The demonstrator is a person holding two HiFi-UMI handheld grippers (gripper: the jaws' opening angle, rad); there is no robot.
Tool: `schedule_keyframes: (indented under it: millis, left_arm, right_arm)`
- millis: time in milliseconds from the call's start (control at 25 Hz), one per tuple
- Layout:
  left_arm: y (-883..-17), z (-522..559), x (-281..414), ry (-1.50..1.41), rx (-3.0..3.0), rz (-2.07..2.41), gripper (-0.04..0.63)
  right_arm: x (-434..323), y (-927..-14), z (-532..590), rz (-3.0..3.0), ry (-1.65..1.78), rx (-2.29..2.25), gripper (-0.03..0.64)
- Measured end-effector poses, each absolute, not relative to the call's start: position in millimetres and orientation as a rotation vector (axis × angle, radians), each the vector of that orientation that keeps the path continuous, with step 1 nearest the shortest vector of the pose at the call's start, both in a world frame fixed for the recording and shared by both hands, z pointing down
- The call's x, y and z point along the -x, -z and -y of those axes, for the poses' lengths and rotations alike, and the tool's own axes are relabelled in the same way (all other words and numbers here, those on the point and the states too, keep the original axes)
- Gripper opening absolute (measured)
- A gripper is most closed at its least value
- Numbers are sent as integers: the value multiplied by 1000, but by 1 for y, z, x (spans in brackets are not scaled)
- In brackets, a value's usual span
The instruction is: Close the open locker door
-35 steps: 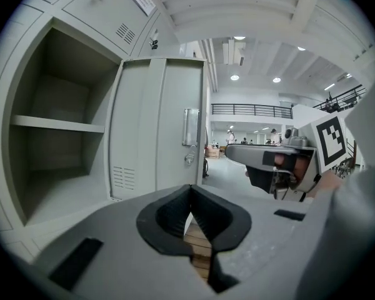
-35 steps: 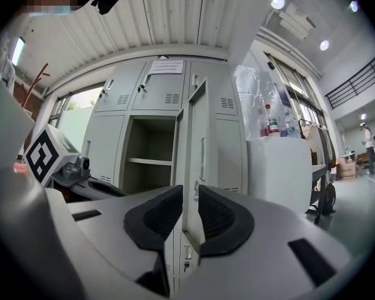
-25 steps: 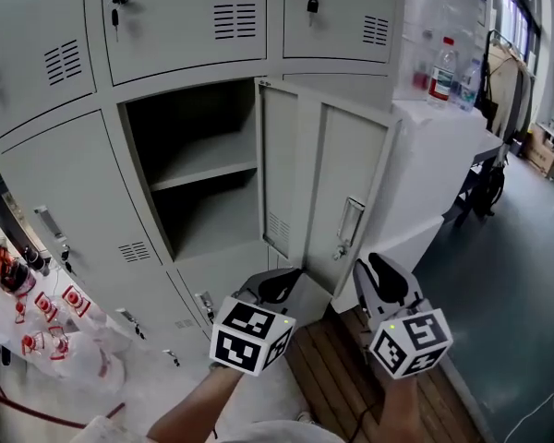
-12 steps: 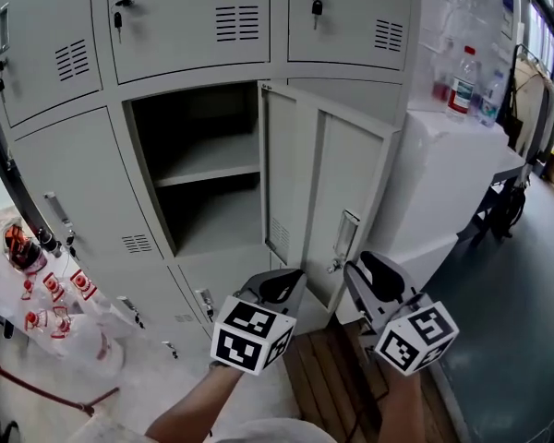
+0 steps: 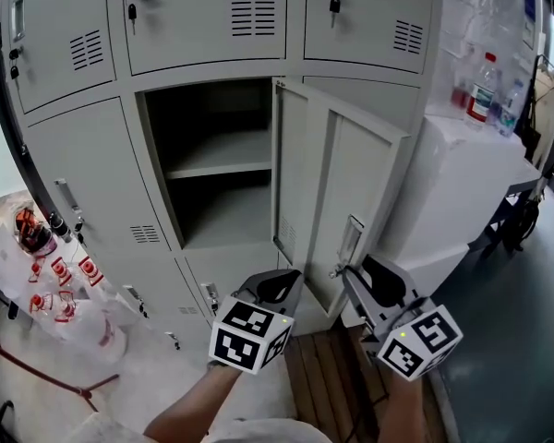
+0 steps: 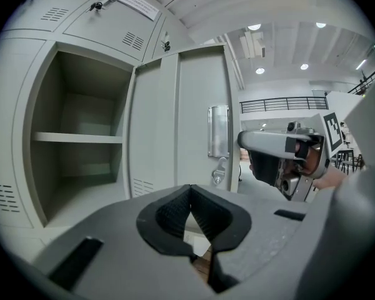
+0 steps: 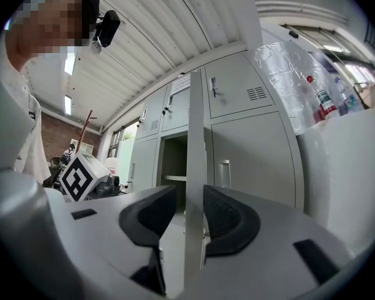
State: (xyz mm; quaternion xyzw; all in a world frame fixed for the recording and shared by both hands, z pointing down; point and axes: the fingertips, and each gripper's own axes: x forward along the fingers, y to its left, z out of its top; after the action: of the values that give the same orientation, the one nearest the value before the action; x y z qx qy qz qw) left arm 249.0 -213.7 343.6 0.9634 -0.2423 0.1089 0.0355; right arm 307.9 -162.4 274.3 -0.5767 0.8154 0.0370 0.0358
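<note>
Only the right gripper view shows it — the edge of the open locker door [image 7: 194, 136] stands between the jaws of the right gripper [image 7: 189, 195], which have just been opening and sit apart around it, while the jaws of the left gripper [image 6: 189, 189], the door ahead to their right, meet on nothing.

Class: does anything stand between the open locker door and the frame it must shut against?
Nothing visible does. The compartment holds only a bare shelf. The locker door has its edge between the jaws of the right gripper, which have just been opening.
</note>
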Motion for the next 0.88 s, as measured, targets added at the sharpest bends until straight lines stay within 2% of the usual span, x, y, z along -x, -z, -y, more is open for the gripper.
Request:
schedule_keyframes:
  millis: [880]
  left_arm:
    - [-348,211,-213,-340,-2886,925,8]
  right_arm:
    - [-272,-270,159,-2602,-179,1574,97]
